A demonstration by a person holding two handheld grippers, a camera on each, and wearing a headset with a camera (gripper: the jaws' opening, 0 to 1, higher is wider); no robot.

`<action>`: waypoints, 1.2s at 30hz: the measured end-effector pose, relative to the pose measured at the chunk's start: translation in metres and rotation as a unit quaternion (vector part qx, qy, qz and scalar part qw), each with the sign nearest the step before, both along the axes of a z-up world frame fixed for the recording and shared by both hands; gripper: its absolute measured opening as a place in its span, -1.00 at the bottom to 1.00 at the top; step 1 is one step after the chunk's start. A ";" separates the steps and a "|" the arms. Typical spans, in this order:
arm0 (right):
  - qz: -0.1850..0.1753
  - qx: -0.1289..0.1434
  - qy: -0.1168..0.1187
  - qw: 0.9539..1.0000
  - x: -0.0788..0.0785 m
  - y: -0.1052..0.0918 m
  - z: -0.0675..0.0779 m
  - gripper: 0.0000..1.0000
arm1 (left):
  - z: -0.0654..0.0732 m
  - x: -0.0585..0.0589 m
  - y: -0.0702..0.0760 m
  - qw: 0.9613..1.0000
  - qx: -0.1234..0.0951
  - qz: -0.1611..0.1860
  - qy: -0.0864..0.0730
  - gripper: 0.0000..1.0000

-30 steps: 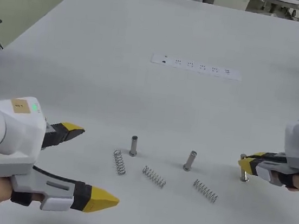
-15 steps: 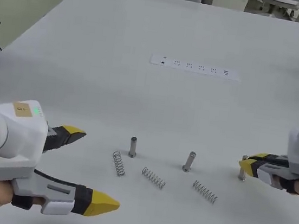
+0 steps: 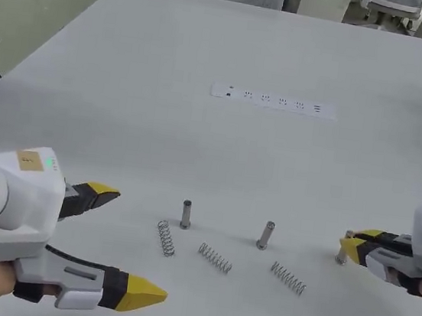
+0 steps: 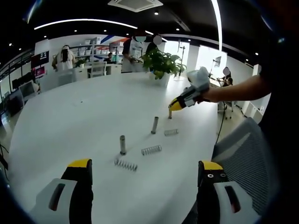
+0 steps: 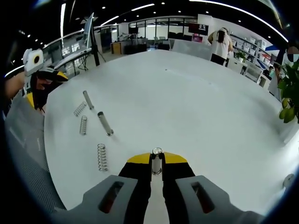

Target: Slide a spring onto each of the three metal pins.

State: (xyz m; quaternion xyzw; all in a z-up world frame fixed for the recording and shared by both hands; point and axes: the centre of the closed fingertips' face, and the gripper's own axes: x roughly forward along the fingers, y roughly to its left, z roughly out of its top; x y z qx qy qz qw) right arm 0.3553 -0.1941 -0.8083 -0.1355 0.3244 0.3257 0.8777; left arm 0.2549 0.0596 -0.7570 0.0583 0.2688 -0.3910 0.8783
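Step in hand (judged): securing the first pin; no spring is on any pin yet.
Right tongs (image 3: 350, 244): closed on the right pin (image 3: 342, 257), gripping near its top. In the right gripper view the pin head stands up between the yellow tips.
Right pin, footing: I cannot tell whether it rests on the worktop (image 3: 198, 141) or is just lifted.
Left tongs (image 3: 122, 241): spread wide with nothing between them, held at the near left, well apart from the parts.
Other pins: left pin (image 3: 186, 213) and middle pin (image 3: 265, 235) stand upright and bare, in a row with the right pin.
Springs: left spring (image 3: 165, 238), middle spring (image 3: 215, 257) and right spring (image 3: 288, 278) lie flat on the worktop, just on the near side of the pins. The left spring lies just beside the left pin.
Far side: power strip (image 3: 272, 101), not involved.
Next move (judged): the left tongs should go to a spring, and the right spring lies nearest the held pin. They should pinch it lightly across the coils near one end, lift it, and line its bore up with the pin.
Constraint (judged): the right tongs cover the pin's top, so the grip must leave one end free before a spring can slide on.
Risk (judged): the springs are thin and may roll or flick away under a hard pinch.
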 end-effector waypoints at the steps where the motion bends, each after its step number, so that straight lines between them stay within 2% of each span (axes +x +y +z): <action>1: 0.000 0.000 -0.001 1.000 0.000 0.000 0.000 -0.90 | 0.000 0.000 0.000 1.000 0.000 0.000 0.000 0.81; 13: 0.005 0.007 -0.005 1.000 -0.004 -0.005 -0.001 -0.89 | 0.001 0.000 0.000 1.000 -0.003 0.003 -0.002 0.81; 25: 0.025 -0.010 -0.018 0.999 -0.005 -0.006 -0.002 -0.87 | 0.002 -0.001 -0.002 1.000 -0.003 0.001 -0.003 0.81; 36: 0.024 0.000 -0.013 1.000 -0.007 -0.002 0.001 -0.63 | 0.000 -0.003 -0.001 1.000 -0.007 0.006 -0.003 0.81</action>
